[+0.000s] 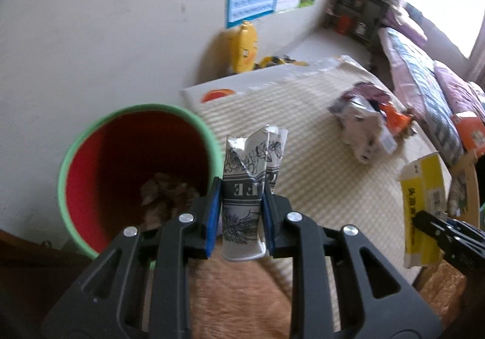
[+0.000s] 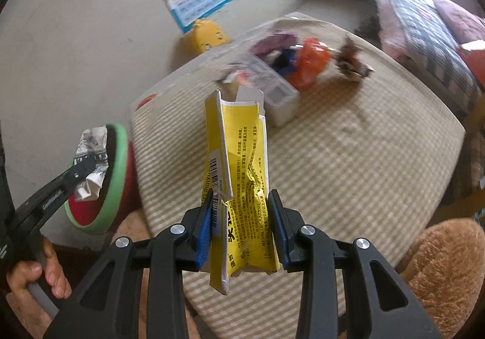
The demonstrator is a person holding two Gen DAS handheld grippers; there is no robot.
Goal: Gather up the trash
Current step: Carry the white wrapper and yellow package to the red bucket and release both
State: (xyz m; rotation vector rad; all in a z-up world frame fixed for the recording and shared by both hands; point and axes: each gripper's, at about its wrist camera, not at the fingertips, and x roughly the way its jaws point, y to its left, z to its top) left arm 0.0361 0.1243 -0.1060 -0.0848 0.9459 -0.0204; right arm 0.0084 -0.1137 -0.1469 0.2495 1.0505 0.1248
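Your left gripper (image 1: 241,211) pinches a crushed printed paper cup (image 1: 250,184) just beside the green rim of the red bin (image 1: 136,175). Your right gripper (image 2: 241,227) clamps a flattened yellow carton (image 2: 239,187) above the checked table (image 2: 348,157), where more wrappers (image 2: 303,66) lie.

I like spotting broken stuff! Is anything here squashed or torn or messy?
Yes. The paper cup in the left gripper is crushed at its top. The yellow carton in the right gripper is flattened and torn open. A heap of wrappers lies on the checked table.
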